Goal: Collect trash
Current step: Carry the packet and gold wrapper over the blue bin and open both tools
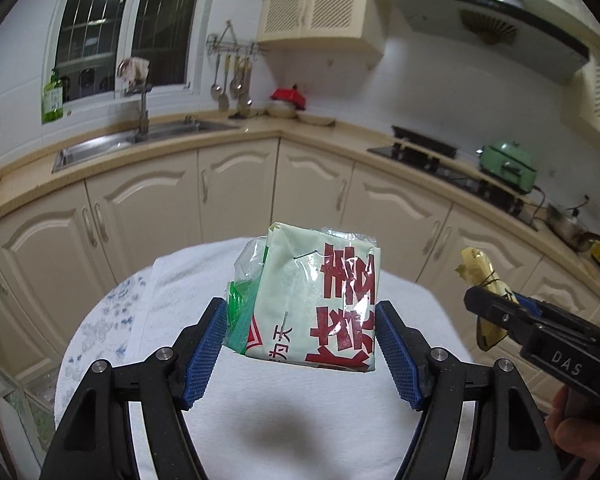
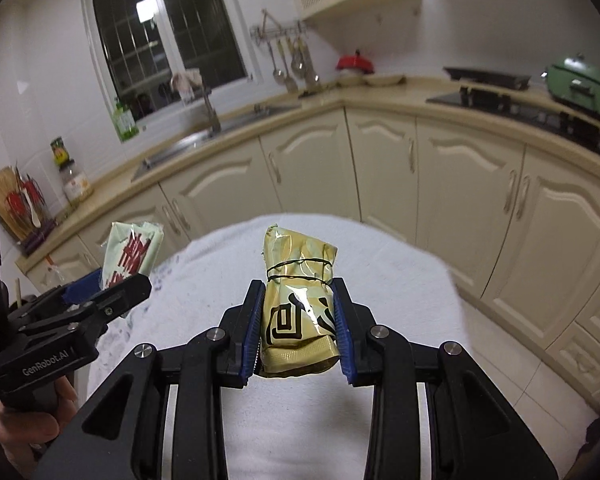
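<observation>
My left gripper (image 1: 300, 332) is shut on a pale green food packet (image 1: 320, 300) with red characters, held up above the white-clothed round table (image 1: 300, 420). The same green packet (image 2: 134, 250) shows at the left in the right wrist view, in the left gripper (image 2: 100, 292). My right gripper (image 2: 298, 330) is shut on a rolled yellow wrapper (image 2: 300, 300) tied with a thin black band, also lifted off the table (image 2: 400, 280). From the left wrist view the yellow wrapper (image 1: 482, 276) and right gripper (image 1: 500, 312) sit at the right edge.
Cream kitchen cabinets (image 1: 236, 184) curve behind the table, with a sink (image 1: 112, 148), a black hob (image 1: 428, 152) and a green pot (image 1: 508, 164) on the counter. Jars (image 2: 74, 184) and a cutting board (image 2: 4, 196) stand at the far left. Tiled floor (image 2: 540, 400) lies to the right.
</observation>
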